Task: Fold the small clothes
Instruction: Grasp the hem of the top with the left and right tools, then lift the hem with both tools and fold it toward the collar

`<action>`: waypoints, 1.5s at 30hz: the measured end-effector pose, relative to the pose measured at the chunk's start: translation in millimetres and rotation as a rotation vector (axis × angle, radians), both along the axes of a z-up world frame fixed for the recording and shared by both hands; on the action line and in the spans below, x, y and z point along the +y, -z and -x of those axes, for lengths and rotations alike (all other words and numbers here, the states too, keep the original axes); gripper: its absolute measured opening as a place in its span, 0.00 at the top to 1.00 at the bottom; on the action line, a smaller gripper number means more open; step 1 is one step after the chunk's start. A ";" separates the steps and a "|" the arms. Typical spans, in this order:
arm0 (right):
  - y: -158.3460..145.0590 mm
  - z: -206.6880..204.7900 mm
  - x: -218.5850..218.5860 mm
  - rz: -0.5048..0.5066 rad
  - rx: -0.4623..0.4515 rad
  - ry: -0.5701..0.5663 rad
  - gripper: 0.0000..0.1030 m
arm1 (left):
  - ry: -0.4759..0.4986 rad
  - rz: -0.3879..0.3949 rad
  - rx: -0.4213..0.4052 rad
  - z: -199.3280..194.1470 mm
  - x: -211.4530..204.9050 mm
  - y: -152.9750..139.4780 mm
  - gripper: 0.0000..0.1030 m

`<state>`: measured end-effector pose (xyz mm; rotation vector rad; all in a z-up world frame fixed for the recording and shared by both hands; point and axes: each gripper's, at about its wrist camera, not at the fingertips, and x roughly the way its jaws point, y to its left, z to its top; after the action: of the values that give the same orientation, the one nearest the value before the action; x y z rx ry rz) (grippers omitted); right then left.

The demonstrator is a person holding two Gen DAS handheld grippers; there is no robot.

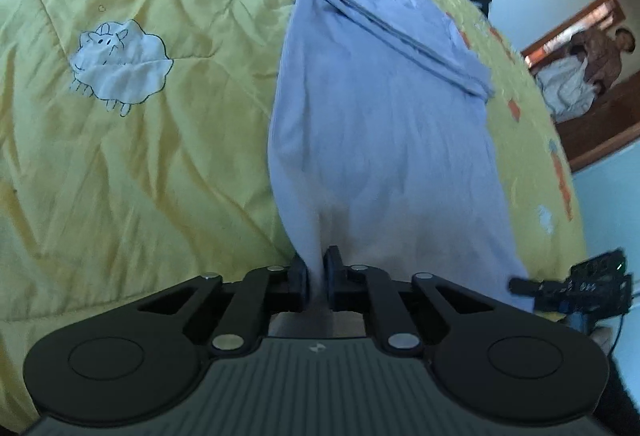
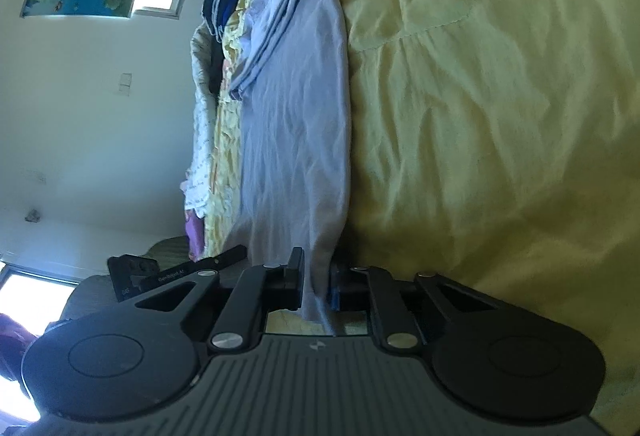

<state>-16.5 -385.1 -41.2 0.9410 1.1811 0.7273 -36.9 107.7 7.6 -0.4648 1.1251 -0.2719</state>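
pale lavender shirt (image 1: 380, 140) stretched over a yellow quilt (image 1: 140, 156), left tool (image 1: 318, 278) and right tool (image 2: 316, 284) each clamped on its hem.

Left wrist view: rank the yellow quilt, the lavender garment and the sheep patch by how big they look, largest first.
1. Yellow quilt, filling most of the view.
2. Lavender garment, though it is pinched in the left hand-held gripper and rises toward the camera, so nearness enlarges it.
3. Sheep patch, plainly smallest.
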 end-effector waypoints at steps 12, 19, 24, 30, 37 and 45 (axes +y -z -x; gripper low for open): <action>-9.8 -0.9 -1.2 -0.192 -0.031 0.072 0.93 | -0.016 0.130 -0.048 -1.1 3.3 -24.5 0.97; -36.9 -48.6 -8.0 -0.381 -0.068 0.140 0.93 | -0.050 0.263 -0.128 -61.2 10.5 -61.7 0.97; -48.9 -142.7 -21.7 -0.398 -0.114 0.234 0.93 | -0.058 0.252 -0.204 -161.5 -0.2 -81.5 0.97; -5.9 -267.5 -16.8 -0.337 -0.001 0.369 0.93 | -0.169 0.180 -0.144 -283.4 -1.9 -40.2 0.97; 12.9 -303.0 -4.7 -0.204 0.087 0.339 0.69 | -0.038 -0.064 -0.241 -275.4 -19.3 -44.0 0.95; -52.6 -291.7 -24.6 0.054 -0.254 0.329 0.44 | 0.160 -0.784 -0.671 -200.5 -57.0 -67.8 0.71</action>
<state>275.2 -409.7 11.5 0.9391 0.7952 0.5278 163.6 50.7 75.4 0.3999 0.5318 -0.0919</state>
